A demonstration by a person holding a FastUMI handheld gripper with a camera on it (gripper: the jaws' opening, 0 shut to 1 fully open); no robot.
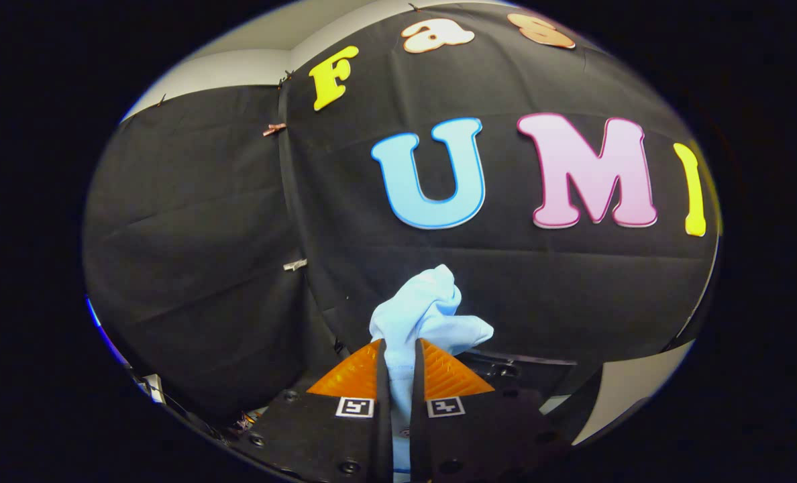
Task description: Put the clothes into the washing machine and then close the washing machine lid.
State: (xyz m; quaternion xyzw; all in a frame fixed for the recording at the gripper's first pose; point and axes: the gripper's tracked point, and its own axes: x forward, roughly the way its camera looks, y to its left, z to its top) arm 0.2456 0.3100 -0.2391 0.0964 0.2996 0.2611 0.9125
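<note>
A light blue piece of clothing [425, 312] is pinched between my two fingers, and a bunched end of it sticks up beyond the fingertips. My gripper [398, 349] is shut on this cloth and held up in the air, facing the black cloth wall of the booth. More of the blue fabric runs down in the narrow gap between the fingers toward the gripper body.
The black cloth wall [237, 235] hangs just ahead, with a corner seam to the left of the fingers. A dark frame edge [519, 365] shows just right of the fingertips, and a pale surface [633, 389] lies farther right and lower.
</note>
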